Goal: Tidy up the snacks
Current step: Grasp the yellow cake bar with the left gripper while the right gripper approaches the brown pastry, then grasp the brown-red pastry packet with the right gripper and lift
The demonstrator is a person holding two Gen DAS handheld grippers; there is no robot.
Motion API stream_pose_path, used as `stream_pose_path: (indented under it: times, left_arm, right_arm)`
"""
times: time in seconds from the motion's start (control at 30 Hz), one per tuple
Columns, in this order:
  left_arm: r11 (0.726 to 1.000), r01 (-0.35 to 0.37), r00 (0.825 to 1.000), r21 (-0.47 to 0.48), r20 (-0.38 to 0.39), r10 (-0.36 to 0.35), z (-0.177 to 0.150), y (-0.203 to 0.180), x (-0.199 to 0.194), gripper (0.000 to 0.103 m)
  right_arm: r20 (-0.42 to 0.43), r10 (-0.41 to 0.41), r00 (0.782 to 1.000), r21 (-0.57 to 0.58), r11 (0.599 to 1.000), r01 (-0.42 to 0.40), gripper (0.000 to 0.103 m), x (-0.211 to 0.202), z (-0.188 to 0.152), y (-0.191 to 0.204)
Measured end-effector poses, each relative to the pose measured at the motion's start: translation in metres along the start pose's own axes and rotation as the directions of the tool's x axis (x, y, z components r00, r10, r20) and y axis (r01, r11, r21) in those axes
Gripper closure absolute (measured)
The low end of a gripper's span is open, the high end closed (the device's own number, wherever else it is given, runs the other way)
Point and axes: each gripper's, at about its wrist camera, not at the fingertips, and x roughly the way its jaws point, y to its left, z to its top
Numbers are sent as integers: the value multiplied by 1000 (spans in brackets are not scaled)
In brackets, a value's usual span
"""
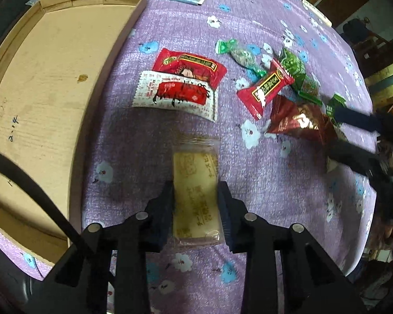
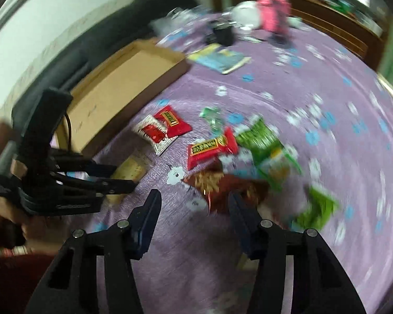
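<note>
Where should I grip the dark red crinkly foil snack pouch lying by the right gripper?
Probably across the dark red crinkly foil snack pouch at its puffed middle, coming from above. It lies flat on the purple flowered cloth, so only its two long edges offer the right gripper opposing sides; the red bar wrapper crowds its far end.

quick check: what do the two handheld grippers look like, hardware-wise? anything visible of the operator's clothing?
Both the left gripper and the right gripper are matte black plastic: two angular arms each, with round silver pivot pins and dark blue ribbed pads on the jaws. A black cable runs off the left unit. The right wrist view shows the left unit's blocky black body. A dark red sleeve shows at the lower left there.
</note>
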Motion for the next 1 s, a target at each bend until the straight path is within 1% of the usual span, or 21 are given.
stream_pose_path:
  times: [0.03, 0.13, 0.23, 0.3, 0.33, 0.43, 0.47, 0.53, 0.63, 0.83, 0.87, 0.93, 1.0]
  left_arm:
    - [1000, -4, 1000, 5, -2, 4, 0, -1, 0, 67]
    - [1000, -12, 1000, 15, 1, 12, 1, -6, 2, 65]
    - [999, -23, 1000, 33, 1, 23, -1, -7, 2, 65]
    - [999, -23, 1000, 36, -2, 23, 1, -8, 2, 65]
    - [999, -22, 1000, 35, -2, 22, 2, -8, 3, 65]
    - [999, -28, 1000, 40, -6, 28, 6, -13, 5, 65]
    - [999, -30, 999, 43, -8, 31, 7, -14, 6, 65]
    - [998, -32, 999, 50, -12, 33, 9, -15, 7, 65]
    - [998, -25, 1000, 52, -14, 26, 11, -16, 8, 65]
    - [997, -31, 1000, 71, 3, 30, 7, -19, 8, 66]
    - [996, -36, 999, 80, 9, 35, 6, -19, 9, 68]
    - [996, -27, 1000, 80, 16, 26, 3, -17, 8, 68]
    - [997, -14, 1000, 74, 22, 13, 2, -15, 8, 68]
  right_arm:
    - [-29, 6, 1000, -28, 1000, -7, 50, 6, 4, -1]
    - [-99, -13, 995, -114, 993, 1, 50, 22, 11, 1]
    - [-155, -49, 987, -184, 983, 20, 50, 36, 14, 5]
    - [-170, -74, 983, -203, 978, 39, 52, 41, 17, 4]
    - [-172, -81, 982, -202, 978, 45, 60, 42, 17, 3]
    - [-184, -94, 978, -208, 977, 54, 62, 48, 16, 4]
    - [-187, -119, 975, -230, 970, 74, 62, 52, 14, 6]
    - [-177, -154, 972, -250, 962, 107, 62, 55, 12, 11]
    - [-153, -144, 978, -219, 970, 108, 62, 51, 11, 14]
    - [-114, -190, 975, -215, 963, 162, 60, 49, 15, 22]
    - [-107, -191, 976, -203, 965, 167, 62, 49, 16, 21]
    - [-92, -200, 976, -183, 966, 181, 71, 52, 18, 20]
    - [-76, -207, 975, -165, 967, 192, 73, 50, 16, 21]
